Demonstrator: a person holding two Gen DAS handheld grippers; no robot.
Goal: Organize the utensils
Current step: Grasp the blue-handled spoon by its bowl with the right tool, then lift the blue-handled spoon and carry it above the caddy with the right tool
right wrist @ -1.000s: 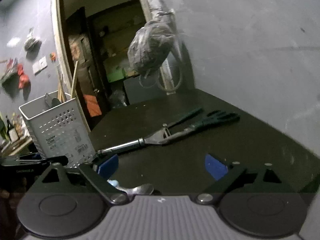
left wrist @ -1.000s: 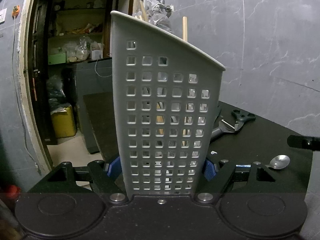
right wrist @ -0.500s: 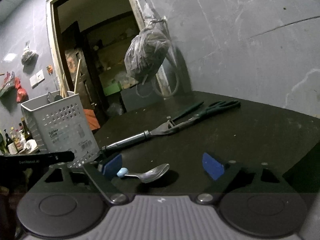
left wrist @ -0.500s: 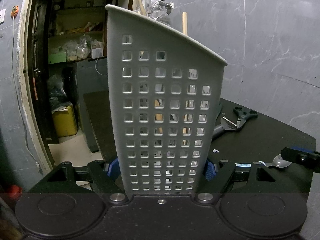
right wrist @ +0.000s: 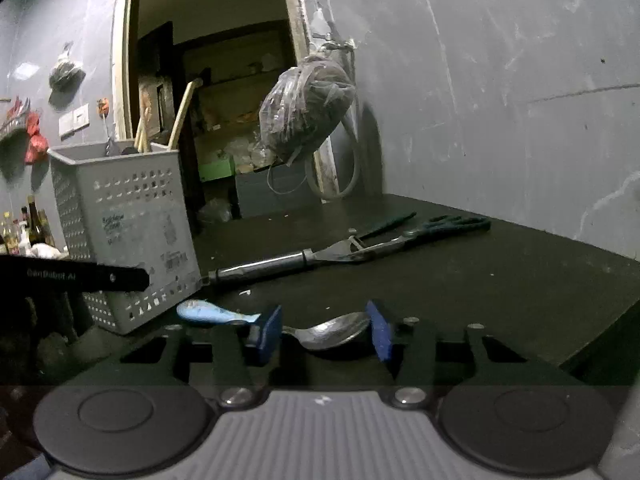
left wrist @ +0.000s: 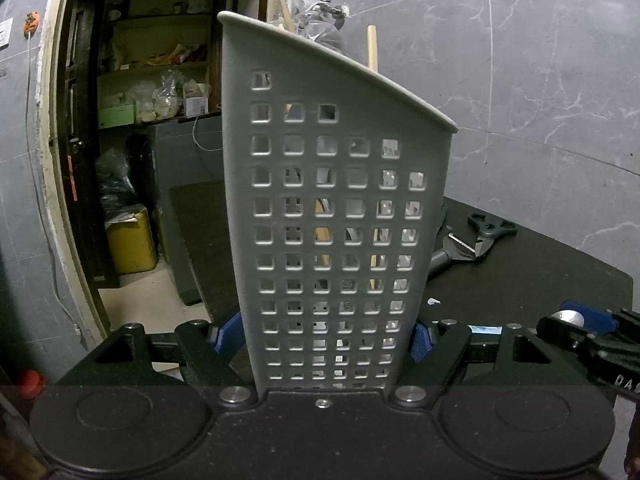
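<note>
Your left gripper [left wrist: 323,338] is clamped on the grey perforated utensil basket [left wrist: 336,216], its blue pads pressed against both side walls, and the basket stands upright on the black table [right wrist: 500,280] with wooden handles [left wrist: 372,46] poking above the rim. Your right gripper [right wrist: 322,330] is closing low over the table, and the spoon [right wrist: 332,332] lies between its blue pads with the bowl toward the right pad and the light-blue handle [right wrist: 208,312] running out past the left one; the pads don't press it yet. Beyond the spoon, a metal-handled tool [right wrist: 280,264] and dark scissors [right wrist: 440,228] lie on the table.
</note>
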